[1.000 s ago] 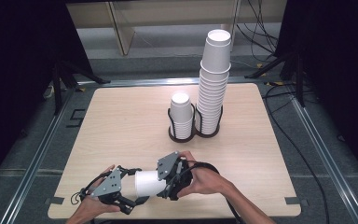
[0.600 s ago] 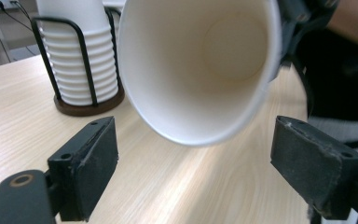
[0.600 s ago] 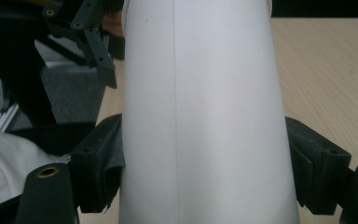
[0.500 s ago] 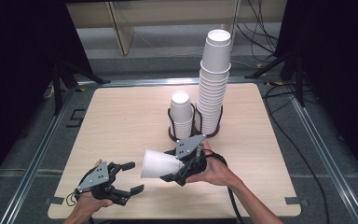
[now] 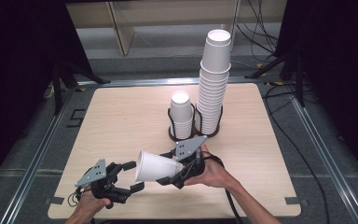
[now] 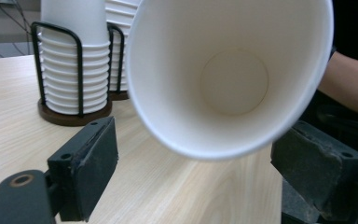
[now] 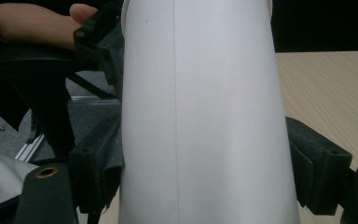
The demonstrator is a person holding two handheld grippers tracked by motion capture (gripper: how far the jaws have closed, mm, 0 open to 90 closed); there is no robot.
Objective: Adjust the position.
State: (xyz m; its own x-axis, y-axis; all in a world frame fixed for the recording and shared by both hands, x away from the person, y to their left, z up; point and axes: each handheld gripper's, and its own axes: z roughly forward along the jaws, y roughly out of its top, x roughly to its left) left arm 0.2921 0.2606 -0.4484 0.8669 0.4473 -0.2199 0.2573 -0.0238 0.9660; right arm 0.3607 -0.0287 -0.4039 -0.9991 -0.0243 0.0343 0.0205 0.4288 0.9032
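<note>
The paper cup (image 5: 156,166) could get squashed or slip out, because it is thin and smooth and the right gripper (image 5: 179,173) holds it by its narrow bottom end only. If the squeeze is too hard, the side may dent; if it is too soft, the cup may tip down onto the worktop (image 5: 116,121). The right jaws are clamped on the cup, one on each side of it, as the right gripper view shows. The cup lies on its side in the air, sticking out past those jaws with its open mouth toward the left gripper (image 5: 121,179). The left jaws are wide apart and hold nothing; the cup's rim hangs just in front of them, not touching. Far beyond the jaws stand a short stack of cups (image 5: 182,116) and a tall stack (image 5: 213,84) in a black wire holder (image 5: 196,133).
</note>
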